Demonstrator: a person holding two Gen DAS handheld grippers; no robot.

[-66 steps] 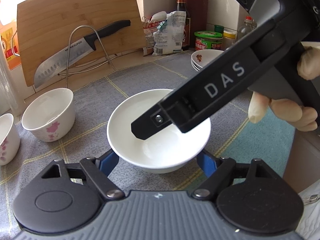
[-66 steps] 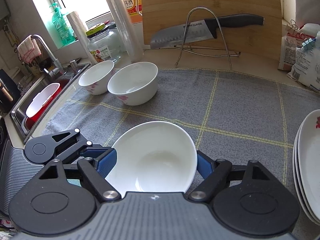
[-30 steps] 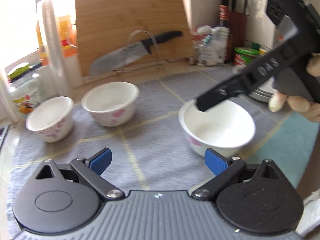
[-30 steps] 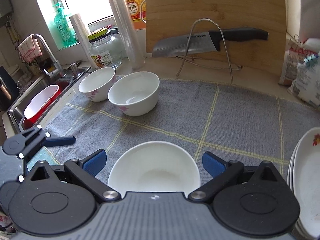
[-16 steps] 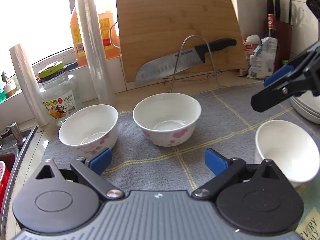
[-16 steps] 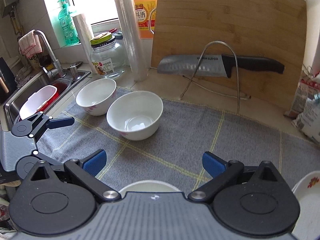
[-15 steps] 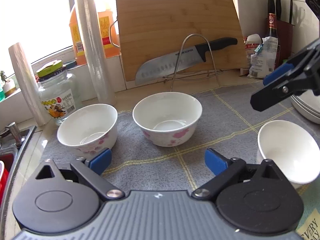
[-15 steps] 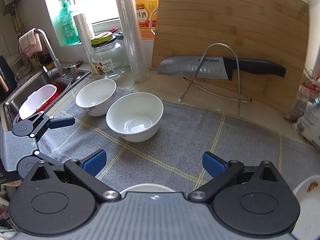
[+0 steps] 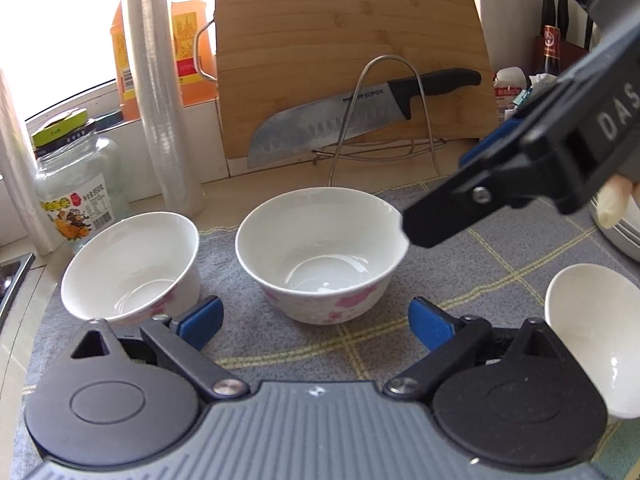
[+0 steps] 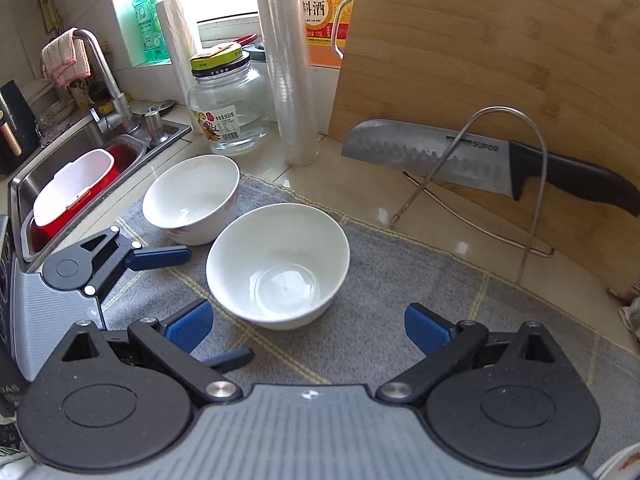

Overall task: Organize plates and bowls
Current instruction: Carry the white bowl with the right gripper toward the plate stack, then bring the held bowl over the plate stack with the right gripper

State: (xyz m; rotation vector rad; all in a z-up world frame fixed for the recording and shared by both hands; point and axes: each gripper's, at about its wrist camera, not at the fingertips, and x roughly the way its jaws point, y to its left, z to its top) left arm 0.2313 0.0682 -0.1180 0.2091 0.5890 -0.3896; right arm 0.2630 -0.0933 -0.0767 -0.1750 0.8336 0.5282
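Left gripper: jaws wide apart and closing, nothing between the blue pads; aimed at the middle bowl, not touching it.
Right gripper: jaws spread wide, nothing gripped; pads apart from the near rim of the same bowl. In the left wrist view, one black finger crosses in front of the bowl's right rim; contact cannot be told.
Middle bowl: white with pink flowers, upright, empty, on the grey checked mat, just ahead of both grippers.
Left bowl: same pattern, upright, empty, just beside the middle bowl at the sink end of the mat; touching or not cannot be told.
Third bowl: plain white inside, tilted, at the right edge of the left wrist view, well apart from the other two.
Stacked plates: partly visible at the far right edge, behind the third bowl.
Hand: fingertips visible on the right gripper's body.
Knife: in a wire stand, in front of the upright cutting board, beyond the mat.
Glass jar: on the counter behind the left bowl, next to a roll of plastic film.
Sink: left of the mat, holding a red-and-white container.
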